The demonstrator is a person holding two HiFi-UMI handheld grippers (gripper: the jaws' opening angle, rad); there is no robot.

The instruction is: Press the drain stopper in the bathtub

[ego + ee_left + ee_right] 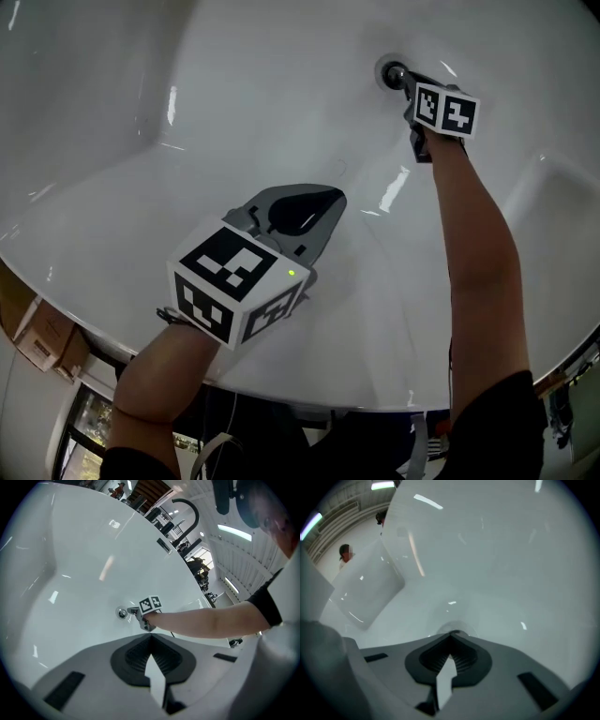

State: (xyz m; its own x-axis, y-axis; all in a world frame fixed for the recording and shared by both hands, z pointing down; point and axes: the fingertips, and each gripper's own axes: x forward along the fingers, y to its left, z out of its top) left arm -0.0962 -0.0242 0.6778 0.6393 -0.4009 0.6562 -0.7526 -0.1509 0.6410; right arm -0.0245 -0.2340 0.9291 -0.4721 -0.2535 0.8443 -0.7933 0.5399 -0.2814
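The chrome drain stopper (391, 73) sits in the floor of the white bathtub (234, 112), far right in the head view. My right gripper (407, 81) is shut, and its closed tip rests on the stopper's edge. In the right gripper view only a pale ring of the drain (440, 628) shows past the tip. The left gripper view shows the stopper (122, 613) just left of the right gripper (133, 611). My left gripper (332, 199) is shut on nothing and hovers above the tub's middle, well short of the drain.
The tub's near rim (309, 398) runs under both forearms. Cardboard boxes (42, 339) stand on the floor at lower left. A black curved faucet (187, 507) rises beyond the tub's far rim. A person (345, 553) stands far off.
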